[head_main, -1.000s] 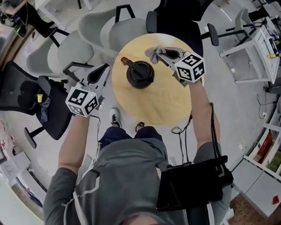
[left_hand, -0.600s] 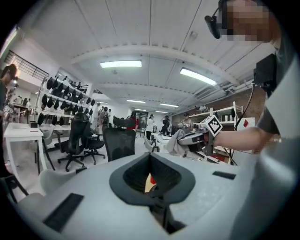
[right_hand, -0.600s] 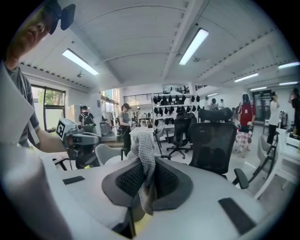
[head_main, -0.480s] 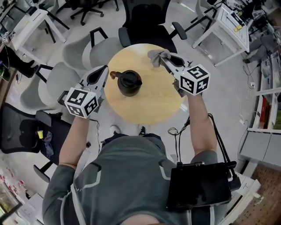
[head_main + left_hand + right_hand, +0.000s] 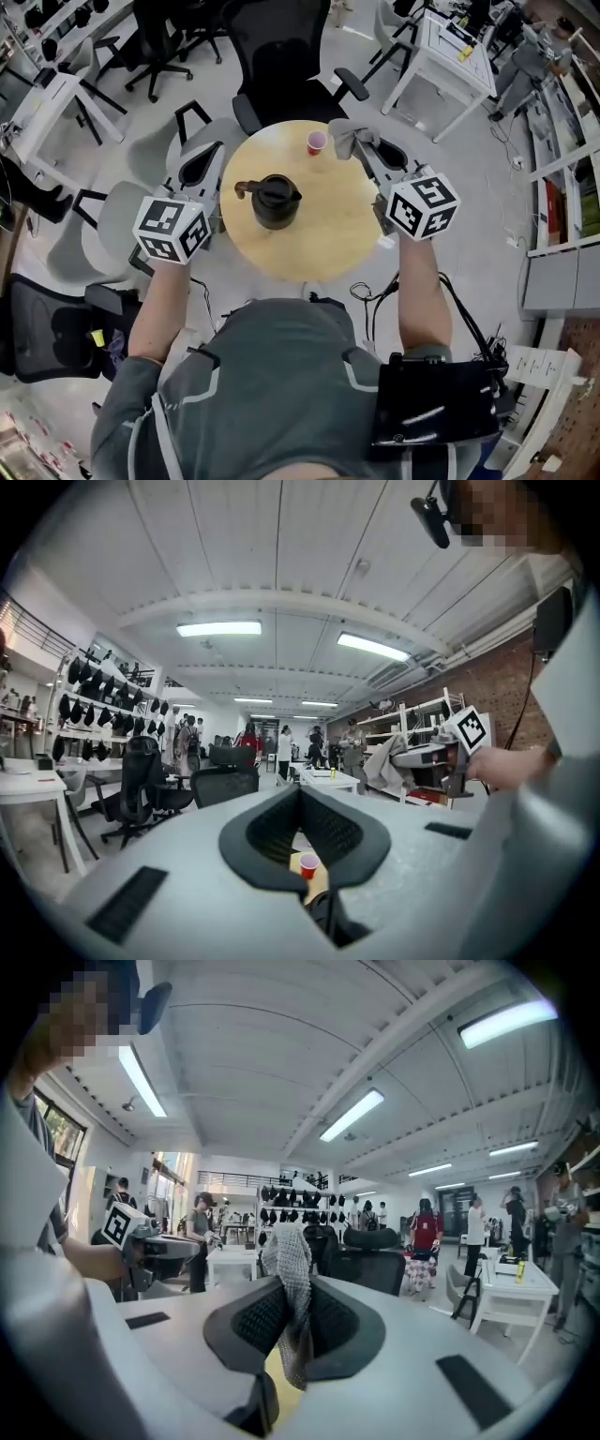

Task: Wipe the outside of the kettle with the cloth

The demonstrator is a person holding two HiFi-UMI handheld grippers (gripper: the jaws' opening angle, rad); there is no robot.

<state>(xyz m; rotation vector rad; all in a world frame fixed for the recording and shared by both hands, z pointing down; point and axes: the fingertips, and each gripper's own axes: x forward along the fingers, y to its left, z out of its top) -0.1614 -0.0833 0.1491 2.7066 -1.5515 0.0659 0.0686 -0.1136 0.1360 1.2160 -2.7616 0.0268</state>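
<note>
Both grippers have risen since a second ago, and the cloth (image 5: 343, 141) has come up with the right one, no longer lying on the table (image 5: 323, 230). The right gripper (image 5: 364, 148) pinches the grey cloth between its jaws, a fold hanging out past the tips, above the round top's far right edge. The left gripper (image 5: 207, 161) has closed its jaws on nothing; they meet pad to pad, and it hangs outside the table's left edge, above a grey chair (image 5: 150, 150). Between the two, the black kettle (image 5: 274, 200) stands upright on the left half of the top, its handle reaching towards the left rim, apart from both grippers. A red cup (image 5: 317, 142) now shows near the far edge, just beside the hanging cloth. The near and right parts of the wood lie bare. A black office chair (image 5: 281, 56) crowds the far side; bare floor opens to the table's right, before a white desk (image 5: 450, 56).
</note>
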